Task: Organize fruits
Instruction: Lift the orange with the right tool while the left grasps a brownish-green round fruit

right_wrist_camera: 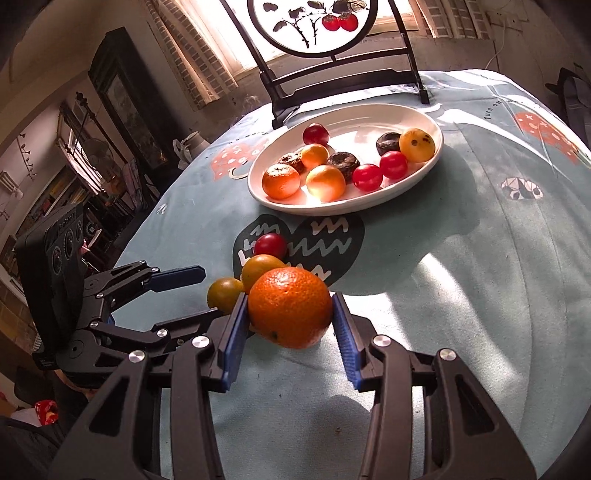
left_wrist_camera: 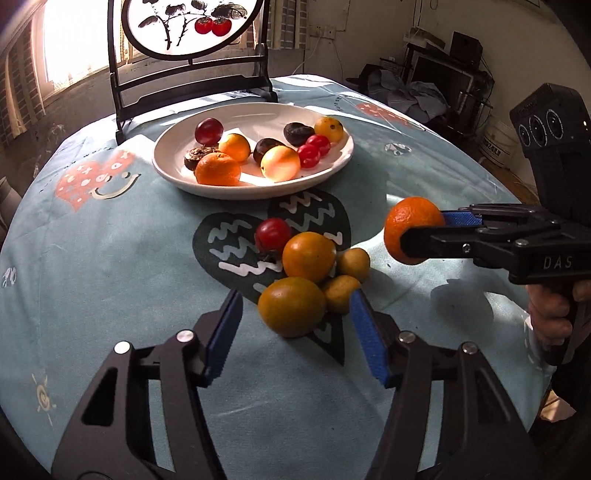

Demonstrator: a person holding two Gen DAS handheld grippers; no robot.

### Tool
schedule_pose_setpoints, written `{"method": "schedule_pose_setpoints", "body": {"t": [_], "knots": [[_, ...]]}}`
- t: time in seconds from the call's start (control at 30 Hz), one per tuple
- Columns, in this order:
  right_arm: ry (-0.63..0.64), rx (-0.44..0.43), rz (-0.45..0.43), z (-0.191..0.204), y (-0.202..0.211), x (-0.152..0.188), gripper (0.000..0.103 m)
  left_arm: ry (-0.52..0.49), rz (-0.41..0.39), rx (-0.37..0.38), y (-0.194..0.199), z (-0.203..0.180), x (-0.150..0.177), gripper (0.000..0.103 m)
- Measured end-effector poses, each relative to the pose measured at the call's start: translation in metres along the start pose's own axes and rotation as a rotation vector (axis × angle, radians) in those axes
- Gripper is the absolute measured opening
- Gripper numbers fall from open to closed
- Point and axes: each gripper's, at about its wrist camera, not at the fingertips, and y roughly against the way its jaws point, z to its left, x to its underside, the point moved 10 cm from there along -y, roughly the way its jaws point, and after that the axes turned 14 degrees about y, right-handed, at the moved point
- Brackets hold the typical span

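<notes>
A white plate [left_wrist_camera: 184,177] at the back of the table holds several fruits: oranges, red tomatoes and dark fruits; it also shows in the right wrist view [right_wrist_camera: 369,118]. My right gripper [right_wrist_camera: 290,314] is shut on an orange mandarin [right_wrist_camera: 290,306] and holds it above the cloth; the mandarin also shows in the left wrist view [left_wrist_camera: 410,225], right of the loose pile. My left gripper [left_wrist_camera: 295,317] is open, its jaws on either side of the nearest green-orange fruit [left_wrist_camera: 291,306]. Behind it lie a bigger orange [left_wrist_camera: 309,256], two small yellow fruits [left_wrist_camera: 352,264] and a red tomato [left_wrist_camera: 272,233].
A black wooden stand with a round painted screen [left_wrist_camera: 192,26] rises behind the plate. The round table wears a light blue cloth [left_wrist_camera: 110,258] with printed hearts. Furniture and clutter stand beyond the table edge [left_wrist_camera: 443,85].
</notes>
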Motion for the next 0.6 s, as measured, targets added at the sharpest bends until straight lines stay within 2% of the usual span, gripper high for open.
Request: {"method": "schedule_pose_setpoints", "body": {"t": [0.27,0.47,0.6], "knots": [[0.012,0.010,0.003,0.001,0.000,0.001,0.045,0.010,0.032,-0.009,-0.009,0.003,0.004,0.051],[0.016,0.014,0.004,0.001,-0.001,0.001,0.045,0.027,0.050,-0.032,-0.014,0.009,0.005,0.042],[0.016,0.021,0.002,0.000,-0.002,0.001,0.045,0.038,0.054,-0.022,-0.013,0.010,0.005,0.042]]}}
